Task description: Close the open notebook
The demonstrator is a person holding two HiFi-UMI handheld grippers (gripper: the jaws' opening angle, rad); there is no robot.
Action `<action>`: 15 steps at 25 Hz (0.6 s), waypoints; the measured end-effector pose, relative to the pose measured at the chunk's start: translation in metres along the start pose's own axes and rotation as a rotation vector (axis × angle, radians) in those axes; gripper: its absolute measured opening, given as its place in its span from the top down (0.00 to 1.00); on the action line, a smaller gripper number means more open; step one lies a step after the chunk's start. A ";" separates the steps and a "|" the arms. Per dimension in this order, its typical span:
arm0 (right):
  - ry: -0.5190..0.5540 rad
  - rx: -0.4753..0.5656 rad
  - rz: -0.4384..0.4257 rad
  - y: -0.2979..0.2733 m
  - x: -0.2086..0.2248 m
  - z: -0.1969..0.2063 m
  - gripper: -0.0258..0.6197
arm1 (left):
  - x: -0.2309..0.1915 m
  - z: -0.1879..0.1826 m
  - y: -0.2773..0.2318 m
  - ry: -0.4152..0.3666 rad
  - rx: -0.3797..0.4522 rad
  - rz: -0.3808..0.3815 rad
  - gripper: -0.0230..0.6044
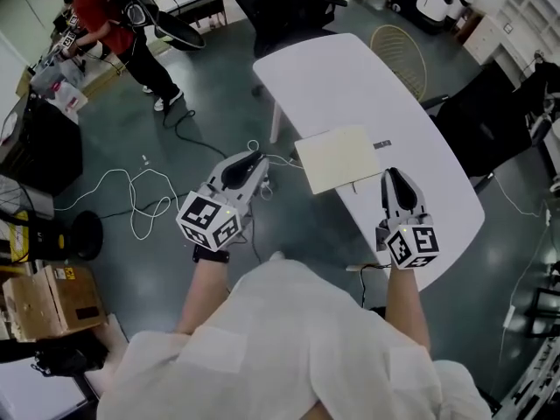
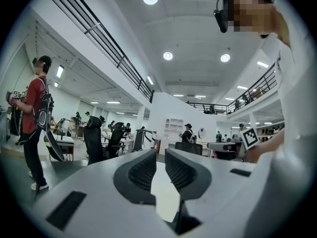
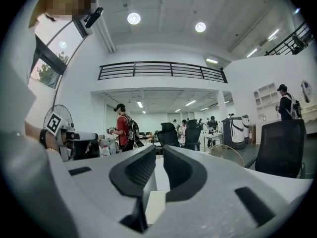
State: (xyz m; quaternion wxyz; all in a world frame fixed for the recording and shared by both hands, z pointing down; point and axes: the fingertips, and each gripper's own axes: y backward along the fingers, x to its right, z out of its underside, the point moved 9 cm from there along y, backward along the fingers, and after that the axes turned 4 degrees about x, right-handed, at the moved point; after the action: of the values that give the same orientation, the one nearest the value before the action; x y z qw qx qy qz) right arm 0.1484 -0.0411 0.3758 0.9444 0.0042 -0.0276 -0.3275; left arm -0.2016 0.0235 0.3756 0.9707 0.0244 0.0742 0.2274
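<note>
Notebook: I see it lying flat and looking closed, at the white table's left edge.
Right gripper: clenched, empty, just beside the notebook's near corner.
Left gripper: clenched, empty, off the table, above floor cables.
Gripper views only: mezzanine railing overhead.

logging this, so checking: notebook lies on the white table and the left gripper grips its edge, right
No. The notebook does lie on the white table, but the left gripper grips nothing: the head view shows it shut, beside the table, apart from the notebook.
</note>
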 end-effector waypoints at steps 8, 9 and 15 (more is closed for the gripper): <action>0.011 0.027 0.025 -0.038 -0.012 -0.002 0.88 | -0.040 -0.001 -0.006 -0.010 -0.004 0.032 0.88; 0.013 0.029 0.025 -0.041 -0.014 -0.002 0.88 | -0.044 0.000 -0.006 -0.008 -0.004 0.033 0.88; 0.019 0.013 0.028 -0.049 -0.016 0.002 0.88 | -0.052 0.007 -0.015 0.019 -0.003 0.052 0.88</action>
State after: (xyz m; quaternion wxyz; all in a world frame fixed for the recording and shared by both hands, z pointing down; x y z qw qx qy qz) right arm 0.1055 -0.0694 0.3754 0.9491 0.0132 -0.0211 -0.3139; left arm -0.2402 -0.0134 0.3886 0.9638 0.0224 0.0824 0.2527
